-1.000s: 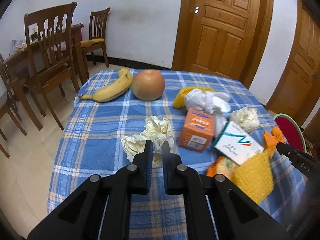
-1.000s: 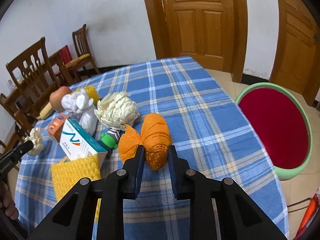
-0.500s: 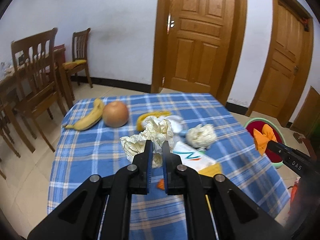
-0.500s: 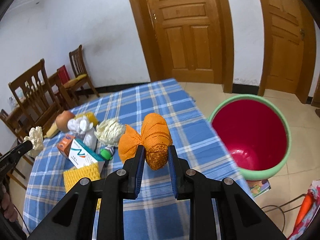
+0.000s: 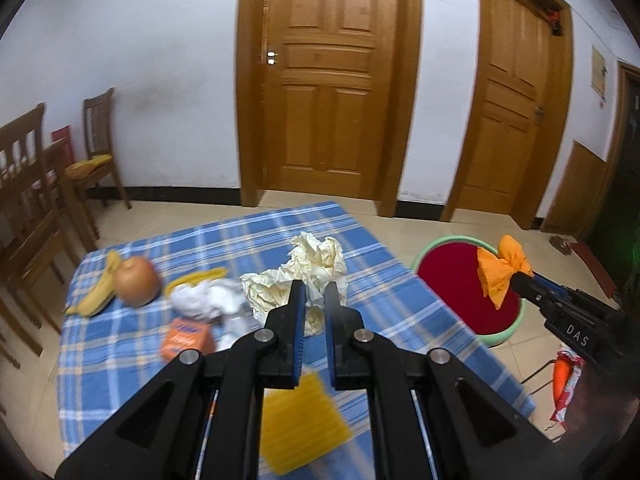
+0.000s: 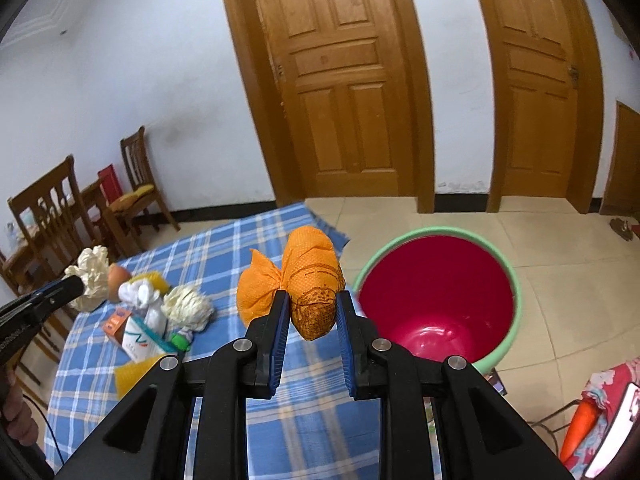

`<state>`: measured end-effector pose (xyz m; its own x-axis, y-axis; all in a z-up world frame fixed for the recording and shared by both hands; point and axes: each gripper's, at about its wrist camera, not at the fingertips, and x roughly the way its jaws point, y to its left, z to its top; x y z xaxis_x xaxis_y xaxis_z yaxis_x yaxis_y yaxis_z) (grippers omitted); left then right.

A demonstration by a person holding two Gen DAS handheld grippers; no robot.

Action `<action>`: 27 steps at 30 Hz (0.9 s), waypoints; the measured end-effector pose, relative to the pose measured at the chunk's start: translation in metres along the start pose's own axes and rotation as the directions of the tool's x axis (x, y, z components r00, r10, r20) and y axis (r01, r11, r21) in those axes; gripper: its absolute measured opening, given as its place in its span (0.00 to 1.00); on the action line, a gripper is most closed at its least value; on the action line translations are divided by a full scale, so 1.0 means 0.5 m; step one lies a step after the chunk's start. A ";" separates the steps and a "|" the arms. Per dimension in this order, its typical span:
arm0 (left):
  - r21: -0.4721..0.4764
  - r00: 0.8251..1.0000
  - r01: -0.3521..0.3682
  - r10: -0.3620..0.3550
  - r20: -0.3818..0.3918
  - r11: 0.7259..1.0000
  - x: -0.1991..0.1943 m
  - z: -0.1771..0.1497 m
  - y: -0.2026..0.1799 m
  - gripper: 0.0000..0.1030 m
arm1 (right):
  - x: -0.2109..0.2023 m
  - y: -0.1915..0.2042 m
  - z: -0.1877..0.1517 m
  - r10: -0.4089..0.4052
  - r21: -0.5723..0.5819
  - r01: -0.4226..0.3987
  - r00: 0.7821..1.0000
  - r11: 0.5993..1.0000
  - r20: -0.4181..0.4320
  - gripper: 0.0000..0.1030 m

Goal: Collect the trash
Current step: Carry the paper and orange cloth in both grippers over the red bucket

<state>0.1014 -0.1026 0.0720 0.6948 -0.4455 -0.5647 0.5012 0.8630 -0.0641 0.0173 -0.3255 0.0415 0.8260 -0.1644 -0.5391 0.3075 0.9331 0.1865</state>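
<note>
My left gripper (image 5: 314, 294) is shut on a crumpled cream paper wad (image 5: 304, 276) and holds it high above the blue plaid table (image 5: 120, 360). My right gripper (image 6: 312, 312) is shut on an orange mesh bundle (image 6: 304, 284), just left of the red bin with a green rim (image 6: 436, 300) on the floor. In the left wrist view the bundle (image 5: 502, 270) hangs over the bin (image 5: 452, 276). The left gripper with its paper wad (image 6: 90, 270) shows at the left of the right wrist view.
On the table lie a banana (image 5: 98, 290), a round brown fruit (image 5: 136, 280), white crumpled paper (image 5: 204, 300), an orange carton (image 5: 186, 338), a yellow sponge (image 5: 300, 420), a white box (image 6: 140, 340) and another paper wad (image 6: 188, 308). Wooden chairs (image 5: 28, 208) stand left. Doors are behind.
Both grippers have risen and swung right with their loads. The orange bundle has moved from over the table to beside the bin. The paper wad has been lifted well off the table.
</note>
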 end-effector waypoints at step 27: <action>0.139 0.964 0.238 -0.216 -0.152 0.961 0.262 0.013 -0.291 0.07 | 0.101 -0.234 -0.023 -0.101 0.202 0.115 0.992 0.973 -0.078 0.23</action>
<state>0.1228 -0.2883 0.0127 0.4833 -0.5801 -0.6557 0.7185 0.6907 -0.0816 0.0178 -0.4395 -0.0171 0.7515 -0.2328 -0.6173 0.4894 0.8242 0.2849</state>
